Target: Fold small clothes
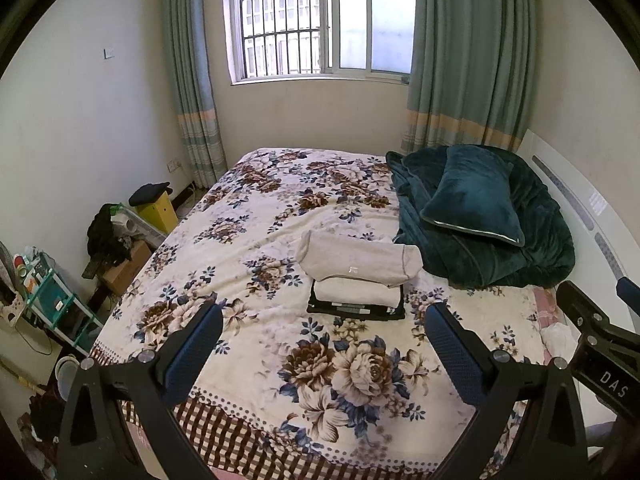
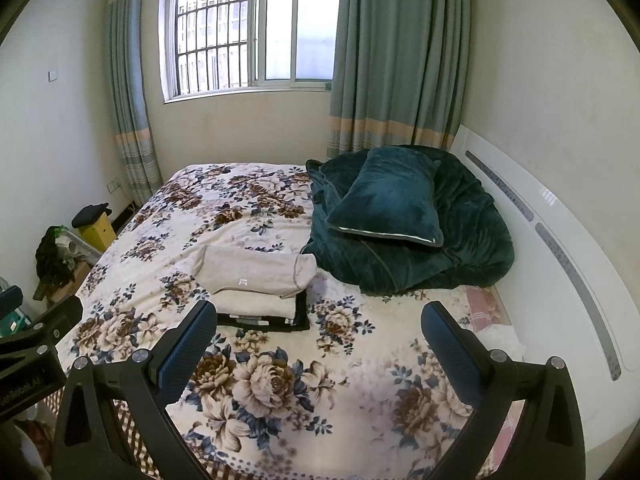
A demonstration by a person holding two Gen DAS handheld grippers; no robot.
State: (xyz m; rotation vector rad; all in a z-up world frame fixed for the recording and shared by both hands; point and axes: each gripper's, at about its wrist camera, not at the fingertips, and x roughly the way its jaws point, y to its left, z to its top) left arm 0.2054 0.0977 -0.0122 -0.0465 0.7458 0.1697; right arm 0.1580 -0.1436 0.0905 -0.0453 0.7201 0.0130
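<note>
Beige, white, black: three folded clothes [image 1: 358, 280] stacked; both grippers' jaws wide, empty.

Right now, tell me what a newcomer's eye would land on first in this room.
First, the neat stack of folded clothes in the middle of the floral bedspread, a beige piece on top and a black one at the bottom. Next, the dark green pillow propped on a bunched green blanket by the headboard. Both the left hand-held gripper and the right hand-held gripper hang open and empty above the near edge.
</note>
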